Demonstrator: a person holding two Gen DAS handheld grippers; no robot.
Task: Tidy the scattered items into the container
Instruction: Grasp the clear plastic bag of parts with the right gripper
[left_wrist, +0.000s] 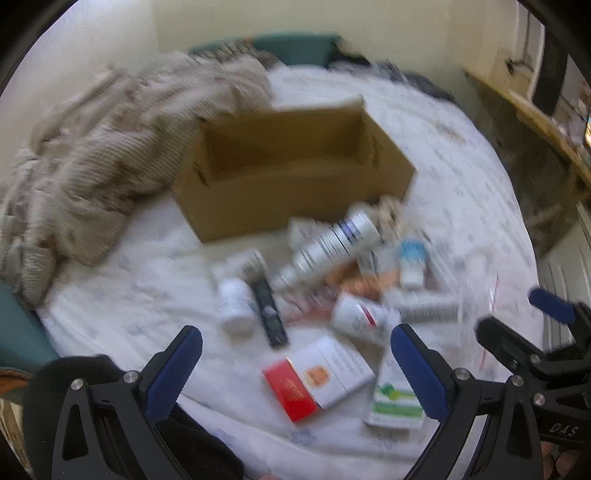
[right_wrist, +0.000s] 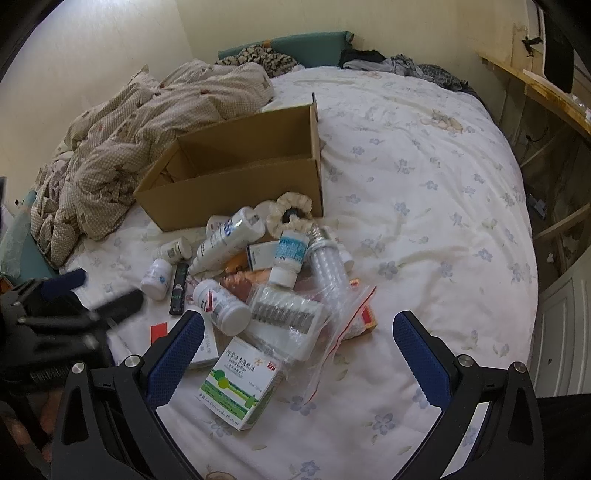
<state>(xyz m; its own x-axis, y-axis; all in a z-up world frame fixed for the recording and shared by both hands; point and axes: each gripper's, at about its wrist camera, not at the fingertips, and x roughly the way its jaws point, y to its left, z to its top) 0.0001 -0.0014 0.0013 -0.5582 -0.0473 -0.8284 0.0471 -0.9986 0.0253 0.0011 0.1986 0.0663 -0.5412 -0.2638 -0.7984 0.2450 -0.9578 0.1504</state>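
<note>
An open, empty cardboard box (left_wrist: 291, 162) (right_wrist: 236, 184) sits on the bed. In front of it lies a heap of items: a white spray bottle (right_wrist: 225, 240), pill bottles (right_wrist: 221, 306), a lamp bulb (right_wrist: 327, 266), a vial tray (right_wrist: 288, 310), a zip bag (right_wrist: 343, 321) and a black stick (right_wrist: 178, 288). My left gripper (left_wrist: 295, 332) is open above a red-and-white carton (left_wrist: 317, 376). My right gripper (right_wrist: 299, 317) is open over a green-and-white carton (right_wrist: 240, 384). Neither holds anything. The left wrist view is blurred.
A crumpled beige quilt (right_wrist: 122, 155) lies left of the box. The white flowered sheet (right_wrist: 424, 206) stretches to the right. Clothes (right_wrist: 406, 66) pile at the head of the bed. A wooden shelf (right_wrist: 535, 85) and white drawers (right_wrist: 561, 314) stand on the right.
</note>
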